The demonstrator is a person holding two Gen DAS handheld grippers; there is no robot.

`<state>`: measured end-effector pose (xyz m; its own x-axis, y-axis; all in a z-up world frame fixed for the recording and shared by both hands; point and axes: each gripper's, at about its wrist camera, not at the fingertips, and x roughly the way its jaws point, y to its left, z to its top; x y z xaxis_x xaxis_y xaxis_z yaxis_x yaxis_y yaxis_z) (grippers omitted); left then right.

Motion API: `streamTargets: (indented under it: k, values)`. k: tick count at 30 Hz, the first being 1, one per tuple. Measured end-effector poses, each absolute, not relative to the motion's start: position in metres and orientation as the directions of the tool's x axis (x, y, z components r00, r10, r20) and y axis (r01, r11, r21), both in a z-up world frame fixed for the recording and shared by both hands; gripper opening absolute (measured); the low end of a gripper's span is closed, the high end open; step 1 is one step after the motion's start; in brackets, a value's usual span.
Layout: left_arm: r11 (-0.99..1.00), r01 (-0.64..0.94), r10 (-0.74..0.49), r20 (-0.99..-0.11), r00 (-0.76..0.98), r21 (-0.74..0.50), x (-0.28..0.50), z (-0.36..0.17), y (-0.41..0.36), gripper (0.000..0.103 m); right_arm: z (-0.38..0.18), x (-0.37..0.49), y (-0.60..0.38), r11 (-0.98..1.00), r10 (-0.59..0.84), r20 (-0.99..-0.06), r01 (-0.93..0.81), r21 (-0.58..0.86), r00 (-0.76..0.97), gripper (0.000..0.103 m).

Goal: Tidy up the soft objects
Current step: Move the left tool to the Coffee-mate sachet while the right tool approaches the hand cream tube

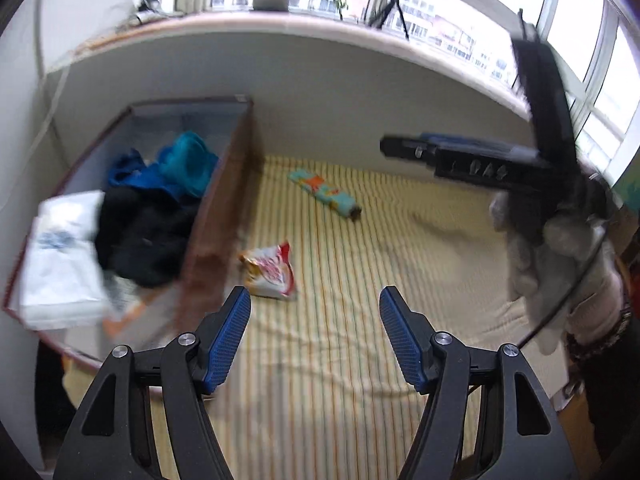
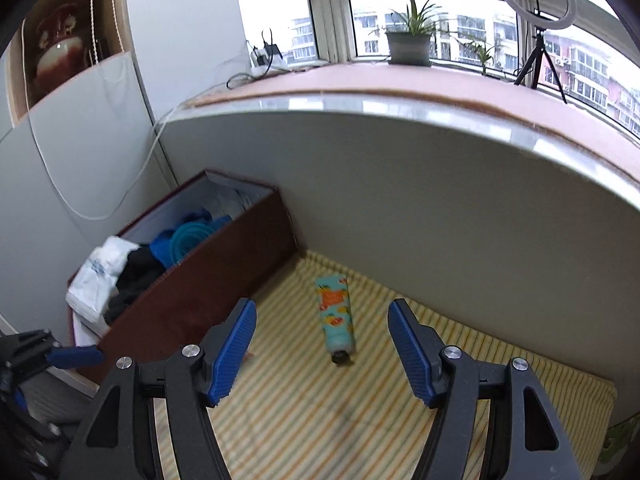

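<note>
A teal tube with orange print [image 1: 323,193] [image 2: 335,318] lies on the yellow striped cloth [image 1: 360,280] [image 2: 360,420]. A red and white snack packet [image 1: 270,270] lies next to the brown box [image 1: 216,216] [image 2: 192,292]. The box holds blue and teal cloth [image 1: 176,166] [image 2: 188,240], a black garment [image 1: 140,232] and a white bag [image 1: 60,256]. My left gripper [image 1: 316,340] is open and empty, just in front of the packet. My right gripper [image 2: 322,354] is open and empty, with the tube between and beyond its fingertips. The right gripper's body [image 1: 480,160] shows in the left wrist view.
A grey wall below a wide windowsill [image 2: 400,92] bounds the far side. A potted plant [image 2: 410,40] and a ring light on a tripod [image 2: 536,32] stand on the sill. A white wall closes the left side. A gloved hand [image 1: 560,264] is at right.
</note>
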<state>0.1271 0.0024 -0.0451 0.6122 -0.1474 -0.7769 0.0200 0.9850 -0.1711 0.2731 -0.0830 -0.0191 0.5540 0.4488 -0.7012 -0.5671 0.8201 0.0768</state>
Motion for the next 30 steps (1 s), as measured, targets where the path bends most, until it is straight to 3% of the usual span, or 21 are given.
streamTargets:
  k: [5, 8, 12, 15, 18, 21, 23, 30]
  values:
    - [1.000, 0.004, -0.014, -0.792, 0.610, -0.015, 0.146, -0.063, -0.018, 0.066, -0.032, 0.280, -0.086, 0.809, 0.440, -0.717, -0.585, 0.055, 0.541, 0.065]
    - [0.999, 0.022, -0.051, -0.804, 0.593, -0.047, 0.154, -0.064, -0.023, 0.066, -0.037, 0.285, -0.088, 0.806, 0.437, -0.720, -0.590, 0.048, 0.538, 0.065]
    - [0.998, 0.056, -0.025, -0.797, 0.603, 0.011, 0.154, -0.069, -0.034, 0.066, -0.040, 0.292, -0.095, 0.808, 0.452, -0.713, -0.585, 0.073, 0.536, 0.065]
    - [0.999, 0.044, -0.043, -0.806, 0.591, -0.021, 0.152, -0.075, -0.033, 0.057, -0.043, 0.297, -0.097, 0.807, 0.456, -0.715, -0.585, 0.081, 0.530, 0.065]
    - [0.996, 0.023, -0.080, -0.813, 0.576, -0.081, 0.149, -0.081, -0.028, 0.041, -0.048, 0.301, -0.096, 0.791, 0.477, -0.723, -0.602, 0.105, 0.501, 0.064]
    - [0.995, 0.010, -0.082, -0.805, 0.587, -0.094, 0.138, -0.083, -0.026, 0.022, -0.055, 0.302, -0.091, 0.746, 0.529, -0.735, -0.646, 0.164, 0.424, 0.043]
    - [0.995, 0.008, -0.081, -0.800, 0.595, -0.095, 0.130, -0.083, -0.027, 0.020, -0.062, 0.304, -0.084, 0.705, 0.567, -0.747, -0.674, 0.221, 0.348, 0.029]
    - [0.995, -0.018, -0.070, -0.779, 0.623, -0.103, 0.099, -0.074, -0.027, 0.016, -0.088, 0.308, -0.032, 0.567, 0.630, -0.765, -0.751, 0.338, 0.131, 0.019]
